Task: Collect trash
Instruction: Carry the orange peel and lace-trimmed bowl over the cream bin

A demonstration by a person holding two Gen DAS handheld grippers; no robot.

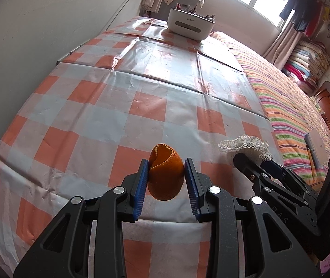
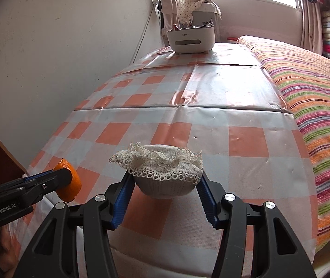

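Note:
My left gripper (image 1: 166, 166) is shut on a curled piece of orange peel (image 1: 165, 173) and holds it above the checkered table's near edge. The peel also shows in the right wrist view (image 2: 70, 180), at the far left, pinched in the left gripper (image 2: 64, 177). My right gripper (image 2: 166, 178) is shut on a small white cloth basket with a lace rim (image 2: 165, 171) and holds it off the table. In the left wrist view the basket (image 1: 246, 147) is to the right of the peel.
The table has an orange-and-white checkered cloth (image 1: 118, 97). A white organiser box with pens (image 1: 189, 24) stands at its far end. A bed with a striped blanket (image 2: 315, 97) runs along the right side. A wall (image 2: 60, 46) borders the left.

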